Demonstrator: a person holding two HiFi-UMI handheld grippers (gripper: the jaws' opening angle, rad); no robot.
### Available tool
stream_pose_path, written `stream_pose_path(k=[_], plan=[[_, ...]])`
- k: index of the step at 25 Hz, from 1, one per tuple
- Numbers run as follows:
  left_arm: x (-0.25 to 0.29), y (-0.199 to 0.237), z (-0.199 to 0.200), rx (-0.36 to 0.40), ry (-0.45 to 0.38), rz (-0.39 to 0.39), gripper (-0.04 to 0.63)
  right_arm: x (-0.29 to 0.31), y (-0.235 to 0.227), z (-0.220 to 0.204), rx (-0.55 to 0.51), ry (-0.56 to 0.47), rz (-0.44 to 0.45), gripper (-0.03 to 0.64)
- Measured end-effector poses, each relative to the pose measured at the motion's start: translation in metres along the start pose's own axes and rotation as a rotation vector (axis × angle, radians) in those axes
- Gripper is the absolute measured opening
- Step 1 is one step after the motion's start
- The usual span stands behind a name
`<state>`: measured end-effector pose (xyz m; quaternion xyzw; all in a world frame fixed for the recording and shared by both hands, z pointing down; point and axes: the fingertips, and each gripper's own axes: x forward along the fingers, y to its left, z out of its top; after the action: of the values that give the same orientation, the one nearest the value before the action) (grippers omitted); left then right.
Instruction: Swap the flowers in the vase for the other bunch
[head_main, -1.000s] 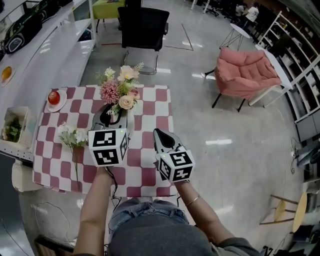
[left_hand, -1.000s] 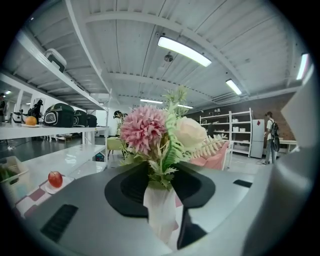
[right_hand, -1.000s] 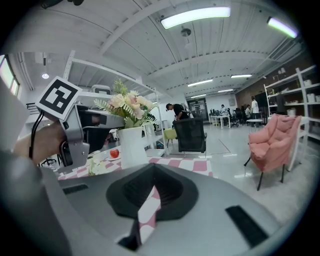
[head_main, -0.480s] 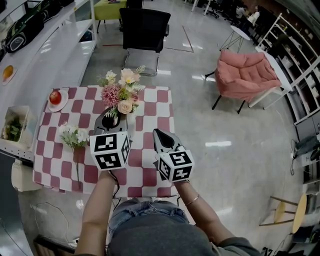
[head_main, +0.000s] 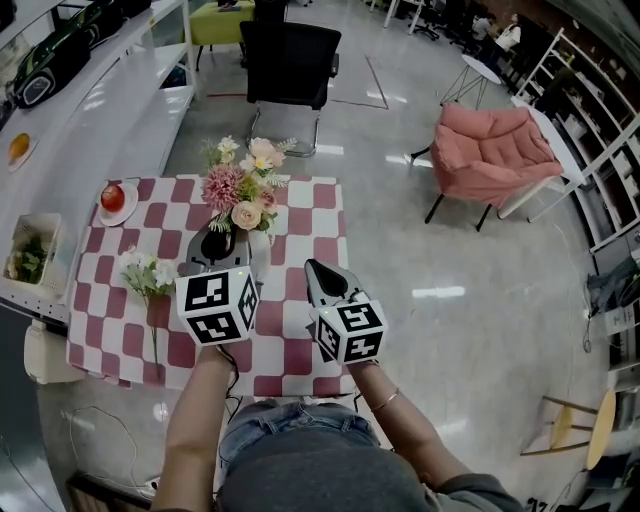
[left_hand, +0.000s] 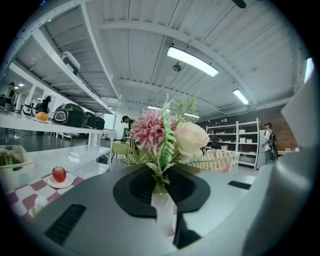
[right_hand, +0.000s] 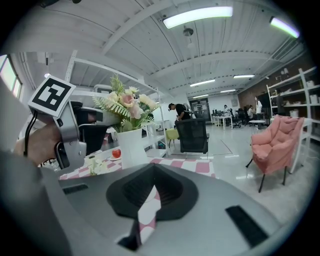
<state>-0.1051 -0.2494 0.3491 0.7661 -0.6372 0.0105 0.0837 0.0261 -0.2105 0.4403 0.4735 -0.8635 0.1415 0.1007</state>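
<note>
Right gripper: jaws together, with only a thin slit between them and nothing held.
Surface: pink-and-white chequered cloth, seen through the slit and beyond.
Vase: white, upright, left of centre.
Flowers: pink and cream bunch with green fronds, standing in the vase.
Left gripper: at the left edge, in a hand. Its jaws have just been closing at the stems.
Apple: red, beyond the vase.
White bunch: lying on the surface.
Black chair: beyond the surface.
Pink armchair: at right.

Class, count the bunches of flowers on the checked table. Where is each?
2. The pink and cream bunch stands in the white vase; the white bunch lies flat on the checked cloth, left of the vase in the head view. None seems hidden.
</note>
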Motion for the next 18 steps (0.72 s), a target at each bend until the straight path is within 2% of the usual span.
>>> stream_pose_path(k=[18], plan=[[-0.0079,0.0048,0.0076,-0.112,-0.052,-0.002,0.04,0.0022,0.0015,-0.0015,-0.023,0.007,0.045,0.009]])
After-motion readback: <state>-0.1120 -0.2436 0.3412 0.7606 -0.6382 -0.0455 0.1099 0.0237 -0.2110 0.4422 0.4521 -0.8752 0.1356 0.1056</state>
